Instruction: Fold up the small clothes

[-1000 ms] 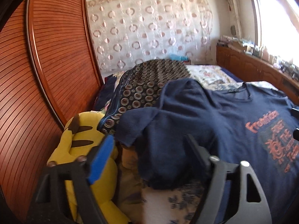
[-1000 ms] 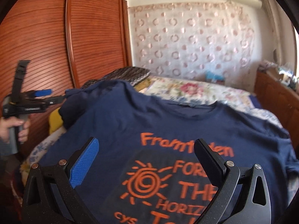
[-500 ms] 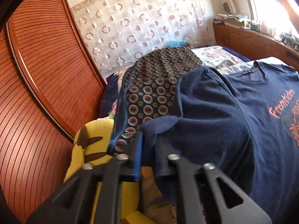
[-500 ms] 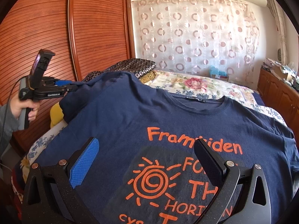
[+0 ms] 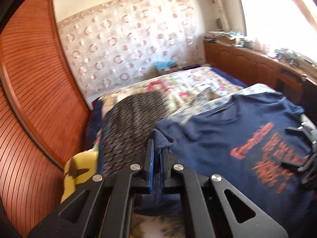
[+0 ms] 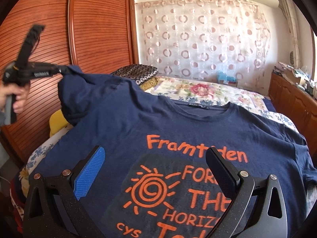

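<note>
Navy cotton T-shirt (image 6: 178, 130) lies front-up on the bed (image 6: 214, 91), orange print facing the camera: "Framtiden", a spiral sun, further lines partly cut off by the frame edge. Collar points toward the far end of the bed, near the floral bedspread (image 5: 190, 83).

Left gripper (image 5: 157, 150): jaws pressed together, pinching the shirt's sleeve (image 6: 73, 75). Blue pad on one side, navy fabric bunched between the pads and spilling out past the tips. In the right wrist view that sleeve is lifted clear of the bed, drawn up and out to the shirt's left edge, cloth hanging in a fold below the pinch. A hand (image 6: 17, 95) grips the left gripper's handle, blurred.

Right gripper (image 6: 156, 170): jaws spread wide, nothing between them, hovering over the printed chest area. Cannot tell whether the tips touch the fabric. Also visible at the right edge of the left wrist view, over the print.

Rest of the shirt body is flat; other sleeve lies at the bed's right side, slightly rumpled.

Surroundings: dark circle-patterned cloth (image 5: 130, 123) folded on the bed just beyond the held sleeve. Yellow plush toy (image 5: 79, 170) at the bed's edge beside the slatted wooden wardrobe (image 5: 35, 99). Sheer curtain with ring pattern (image 6: 204, 39) behind the bed. Wooden cabinet (image 5: 253, 67) along the window side, clutter on top, too small to identify. Left wrist view is motion-blurred.
</note>
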Tool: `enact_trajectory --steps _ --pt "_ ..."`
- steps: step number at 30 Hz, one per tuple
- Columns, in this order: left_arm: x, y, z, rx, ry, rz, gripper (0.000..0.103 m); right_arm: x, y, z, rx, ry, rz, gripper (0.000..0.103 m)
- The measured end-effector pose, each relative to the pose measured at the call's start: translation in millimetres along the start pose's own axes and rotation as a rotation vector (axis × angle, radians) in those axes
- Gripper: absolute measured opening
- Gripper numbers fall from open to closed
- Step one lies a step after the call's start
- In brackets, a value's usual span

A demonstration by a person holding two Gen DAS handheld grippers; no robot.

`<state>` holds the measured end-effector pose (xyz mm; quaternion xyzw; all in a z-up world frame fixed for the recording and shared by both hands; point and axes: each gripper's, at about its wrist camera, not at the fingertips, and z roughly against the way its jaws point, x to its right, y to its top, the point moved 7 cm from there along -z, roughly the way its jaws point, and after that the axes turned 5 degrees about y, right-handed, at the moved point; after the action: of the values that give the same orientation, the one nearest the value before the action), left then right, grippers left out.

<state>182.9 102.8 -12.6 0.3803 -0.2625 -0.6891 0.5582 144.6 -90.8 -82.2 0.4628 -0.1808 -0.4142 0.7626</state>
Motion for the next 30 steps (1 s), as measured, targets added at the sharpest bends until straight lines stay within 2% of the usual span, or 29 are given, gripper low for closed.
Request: enact_trajectory --steps 4,7,10,11,18,27,30 --pt "45 34 0 0.019 -0.068 -0.029 0.002 13 3 5 0.010 -0.017 -0.020 0.103" --pt "68 42 -5 0.005 -0.121 -0.046 0.009 24 4 10 0.017 -0.027 -0.035 0.103" --pt "85 39 -3 -0.006 -0.202 -0.038 0.025 36 3 16 0.016 -0.037 -0.047 0.103" --pt "88 37 -2 -0.006 -0.214 -0.040 0.035 39 3 17 0.014 -0.045 -0.049 0.103" --pt "93 13 7 -0.006 -0.210 -0.023 0.054 59 2 21 0.008 -0.076 -0.076 0.103" --pt "64 -54 3 -0.033 -0.122 0.086 0.056 54 4 15 -0.022 -0.053 -0.056 0.103" --pt "59 -81 -9 -0.080 -0.118 0.119 0.056 48 4 11 -0.040 -0.021 -0.047 0.100"
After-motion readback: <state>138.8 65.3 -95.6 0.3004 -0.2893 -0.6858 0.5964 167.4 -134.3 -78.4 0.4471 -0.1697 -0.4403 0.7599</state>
